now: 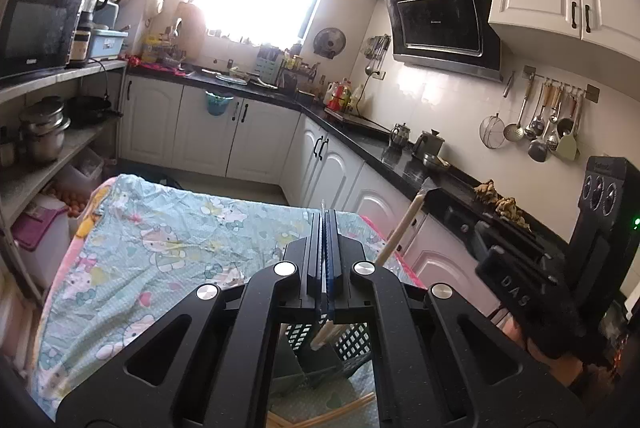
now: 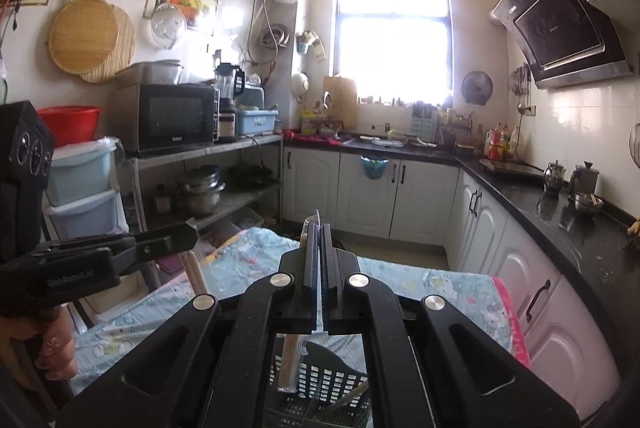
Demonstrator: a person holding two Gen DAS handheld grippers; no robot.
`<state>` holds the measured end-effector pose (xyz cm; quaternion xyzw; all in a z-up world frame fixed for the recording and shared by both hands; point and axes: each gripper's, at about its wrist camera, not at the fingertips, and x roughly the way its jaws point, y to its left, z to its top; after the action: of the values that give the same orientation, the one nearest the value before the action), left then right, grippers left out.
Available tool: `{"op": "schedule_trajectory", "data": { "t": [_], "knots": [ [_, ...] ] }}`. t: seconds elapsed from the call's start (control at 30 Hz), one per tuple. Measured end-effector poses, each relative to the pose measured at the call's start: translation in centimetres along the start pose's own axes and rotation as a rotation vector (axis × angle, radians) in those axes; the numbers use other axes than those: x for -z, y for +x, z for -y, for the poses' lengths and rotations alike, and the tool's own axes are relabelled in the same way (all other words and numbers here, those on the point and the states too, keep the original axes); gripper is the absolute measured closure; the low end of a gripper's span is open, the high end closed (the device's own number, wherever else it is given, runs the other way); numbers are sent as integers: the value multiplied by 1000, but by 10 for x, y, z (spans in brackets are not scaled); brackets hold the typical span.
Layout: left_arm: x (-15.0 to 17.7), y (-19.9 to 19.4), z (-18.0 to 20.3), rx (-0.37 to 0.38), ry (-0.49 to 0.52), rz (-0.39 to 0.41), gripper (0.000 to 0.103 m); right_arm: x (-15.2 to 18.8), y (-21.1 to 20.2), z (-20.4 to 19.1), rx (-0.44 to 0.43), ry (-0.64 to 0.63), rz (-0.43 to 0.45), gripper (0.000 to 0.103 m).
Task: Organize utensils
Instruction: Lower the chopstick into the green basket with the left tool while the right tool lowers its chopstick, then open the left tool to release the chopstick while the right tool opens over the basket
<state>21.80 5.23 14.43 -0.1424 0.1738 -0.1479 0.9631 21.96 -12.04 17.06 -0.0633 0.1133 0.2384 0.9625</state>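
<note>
Chopsticks are the thing here, and both sets hang over the black slotted utensil basket [image 2: 320, 384], which sits on the cartoon-print cloth of the table [image 1: 160, 236] and serves as the landmark. Largest first: the table fills the space under both tools, with the basket at its near edge, directly beneath the two grippers. The basket is divided into compartments; a pale stick or two already lean in it, though which compartment I cannot tell. The left gripper [image 1: 325, 228] has its jaws pressed together on a thin wrapped pair of chopsticks [image 1: 322, 332], whose long axis runs down through the jaws so that the lower end dangles just above the basket. The right gripper [image 2: 318, 240] is likewise pinched tight on a sleeve of wooden chopsticks [image 2: 291, 364], long axis near upright, lower end just above the basket's openings. Seen from the left wrist, that right-hand pair [image 1: 400, 228] slants beside the left tool. Both ends look about equally near the basket; the coming move is probably a straight lowering into a compartment.
</note>
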Motion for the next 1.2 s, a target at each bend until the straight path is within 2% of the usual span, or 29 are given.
{"op": "schedule_trajectory", "data": {
  "t": [0.3,1.2],
  "knots": [
    [11,14,-1,-7,16,-15,103,19,19,2,-7,20,-40,101],
    [48,39,-19,-19,-30,-104,103,64,48,4,-7,62,-178,100]
  ]
}}
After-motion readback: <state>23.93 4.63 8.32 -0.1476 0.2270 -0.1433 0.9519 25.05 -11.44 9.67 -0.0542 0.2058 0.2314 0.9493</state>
